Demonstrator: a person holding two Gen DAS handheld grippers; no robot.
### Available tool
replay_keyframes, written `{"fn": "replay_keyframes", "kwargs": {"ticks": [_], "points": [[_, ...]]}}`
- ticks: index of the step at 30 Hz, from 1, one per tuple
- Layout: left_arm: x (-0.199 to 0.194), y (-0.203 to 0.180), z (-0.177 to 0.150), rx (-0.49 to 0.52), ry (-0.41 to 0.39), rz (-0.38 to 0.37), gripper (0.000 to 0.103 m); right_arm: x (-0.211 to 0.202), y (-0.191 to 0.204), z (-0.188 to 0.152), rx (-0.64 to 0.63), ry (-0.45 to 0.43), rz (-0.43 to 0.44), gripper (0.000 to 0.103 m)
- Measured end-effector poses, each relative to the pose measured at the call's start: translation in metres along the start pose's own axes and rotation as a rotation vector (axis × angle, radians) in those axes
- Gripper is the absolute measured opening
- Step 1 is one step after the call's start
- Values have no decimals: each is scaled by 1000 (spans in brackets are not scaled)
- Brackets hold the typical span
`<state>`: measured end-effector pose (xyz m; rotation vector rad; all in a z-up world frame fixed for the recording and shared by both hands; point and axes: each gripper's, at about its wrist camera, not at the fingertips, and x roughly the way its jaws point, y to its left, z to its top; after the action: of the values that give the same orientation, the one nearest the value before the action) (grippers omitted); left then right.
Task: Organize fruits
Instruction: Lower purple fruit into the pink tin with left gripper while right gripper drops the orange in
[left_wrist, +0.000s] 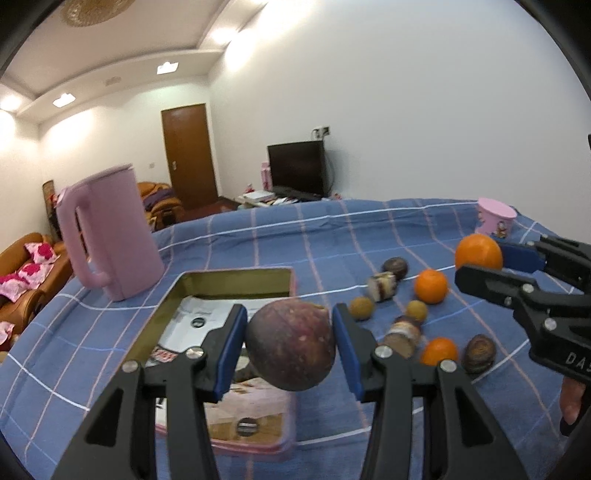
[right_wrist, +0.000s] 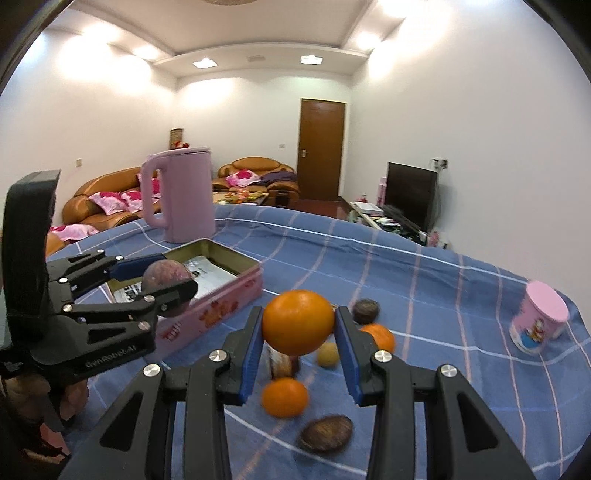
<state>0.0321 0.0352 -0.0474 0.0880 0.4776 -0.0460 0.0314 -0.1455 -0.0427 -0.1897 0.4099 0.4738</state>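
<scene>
My left gripper (left_wrist: 290, 347) is shut on a dark purple round fruit (left_wrist: 290, 345), held in the air above the near right part of a pink open tin box (left_wrist: 177, 295). From the right wrist view the same fruit (right_wrist: 166, 277) hangs over the tin (right_wrist: 236, 291). My right gripper (right_wrist: 297, 334) is shut on an orange (right_wrist: 297, 326), lifted above the blue checked cloth; the orange (left_wrist: 478, 251) shows at the right of the left wrist view. Loose on the cloth lie two more oranges (right_wrist: 284, 397) (right_wrist: 380, 334), small yellowish fruits (left_wrist: 362, 308) and dark brown fruits (right_wrist: 325, 434).
A tall pink jug (left_wrist: 107, 232) stands behind the tin at the table's left edge. A pink printed cup (right_wrist: 539, 321) sits far right. Small wrapped rolls (left_wrist: 382, 286) lie among the fruits. Printed papers lie inside the tin. Sofas, a door and a television stand beyond the table.
</scene>
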Motion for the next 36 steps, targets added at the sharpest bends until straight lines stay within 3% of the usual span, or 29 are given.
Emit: {"fn": "replay_keyframes", "kwargs": {"ticks": [13, 24, 36], "points": [[23, 61, 1, -71, 100, 77, 49, 58, 58, 36, -75, 44, 136, 40], [36, 87, -9, -95, 152, 111, 49, 94, 87, 32, -107, 102, 179, 40], [45, 101, -20, -136, 198, 91, 49, 114, 104, 23, -148, 160, 192, 40]]}}
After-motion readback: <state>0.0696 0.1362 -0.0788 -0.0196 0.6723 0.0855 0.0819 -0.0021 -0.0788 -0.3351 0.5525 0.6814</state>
